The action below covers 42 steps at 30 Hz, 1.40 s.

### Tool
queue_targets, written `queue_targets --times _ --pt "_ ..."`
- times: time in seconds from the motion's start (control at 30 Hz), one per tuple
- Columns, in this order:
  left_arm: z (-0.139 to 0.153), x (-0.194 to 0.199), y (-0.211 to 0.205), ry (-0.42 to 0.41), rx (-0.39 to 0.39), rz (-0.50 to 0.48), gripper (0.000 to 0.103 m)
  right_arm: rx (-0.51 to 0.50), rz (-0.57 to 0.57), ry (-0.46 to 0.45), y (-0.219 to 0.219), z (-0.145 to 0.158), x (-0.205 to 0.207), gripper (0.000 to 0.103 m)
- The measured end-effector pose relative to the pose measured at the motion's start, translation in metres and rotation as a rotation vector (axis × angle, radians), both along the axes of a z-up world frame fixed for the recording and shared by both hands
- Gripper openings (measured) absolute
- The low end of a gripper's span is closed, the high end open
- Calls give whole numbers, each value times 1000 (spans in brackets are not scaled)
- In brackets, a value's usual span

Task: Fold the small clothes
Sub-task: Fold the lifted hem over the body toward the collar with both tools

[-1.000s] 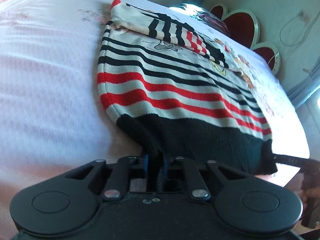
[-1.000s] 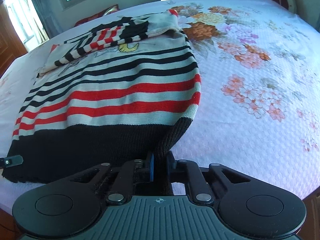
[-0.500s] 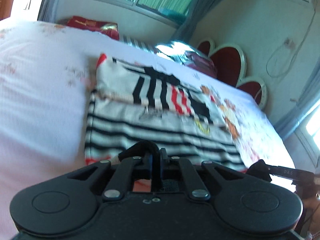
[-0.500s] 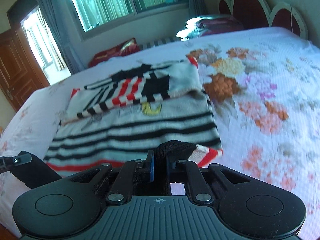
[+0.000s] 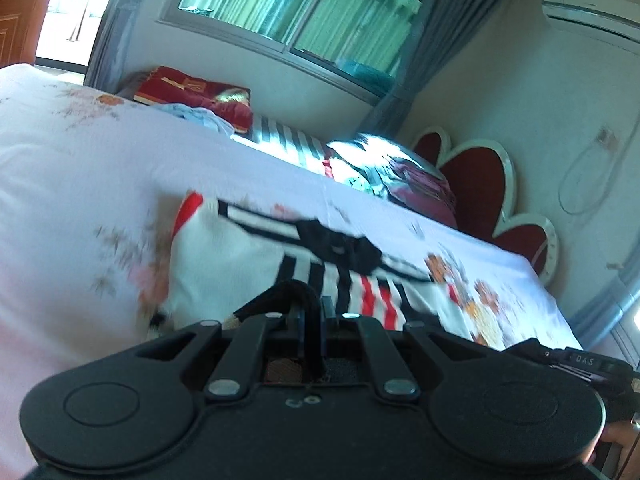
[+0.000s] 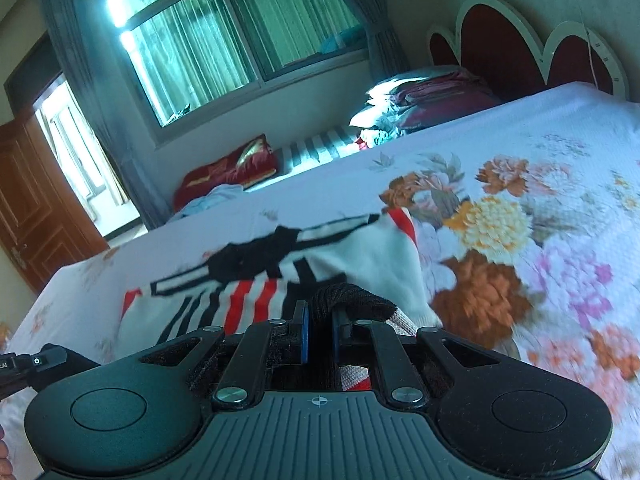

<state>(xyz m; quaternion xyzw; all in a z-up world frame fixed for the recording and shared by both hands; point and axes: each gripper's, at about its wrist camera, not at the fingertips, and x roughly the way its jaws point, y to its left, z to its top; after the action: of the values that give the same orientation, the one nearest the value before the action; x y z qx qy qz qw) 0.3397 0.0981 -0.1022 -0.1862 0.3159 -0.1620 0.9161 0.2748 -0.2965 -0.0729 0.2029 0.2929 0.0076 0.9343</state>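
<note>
A: Striped knit sweater (image 5: 256, 264), white with black and red bands and a black ribbed hem, is lying on the floral white bedspread (image 6: 540, 184). We are carrying its hem (image 6: 348, 298) up toward the folded sleeves.

B: A second ago that hem was lying at the near edge of the bed with the whole striped body showing. Now we are seeing only the sleeve end beyond the tools.

A: Left gripper (image 5: 316, 312) is clamped on black hem fabric, right gripper (image 6: 320, 320) likewise, jaws pressed together on knit.

B: So we are judging the bottom-to-top fold as about halfway over.

A: Both views are blurring. Corner alignment cannot be told yet.
</note>
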Motion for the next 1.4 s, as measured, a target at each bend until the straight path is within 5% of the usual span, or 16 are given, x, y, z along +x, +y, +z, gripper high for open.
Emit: queue_targets --times 0.3,0.5,0.57,0.67,0.73,0.87,1.17,1.27,1.4 --pt "-9 84 -16 14 37 71 6 37 -20 24 -20 -16 94 10" --pt "-43 131 -26 113 111 100 9 87 -23 142 -33 -53 145 10" --pt "-55 141 -27 161 136 112 16 86 -30 180 -36 -64 154 10" --pt "-62 146 -21 191 117 135 44 101 -25 210 -39 -73 162 12" --pt "-58 146 -16 180 123 165 80 92 -8 207 -38 -73 164 20" --pt "-47 144 -6 143 108 125 81 39 1 140 -38 -61 163 69" --pt "-63 162 -32 145 222 -6 69 -51 127 143 -31 -68 176 69" --pt "-72 169 -41 147 278 -36 57 -81 148 163 -27 -76 183 51" --pt "-75 170 -47 147 316 -55 53 -111 157 182 -27 -87 189 42"
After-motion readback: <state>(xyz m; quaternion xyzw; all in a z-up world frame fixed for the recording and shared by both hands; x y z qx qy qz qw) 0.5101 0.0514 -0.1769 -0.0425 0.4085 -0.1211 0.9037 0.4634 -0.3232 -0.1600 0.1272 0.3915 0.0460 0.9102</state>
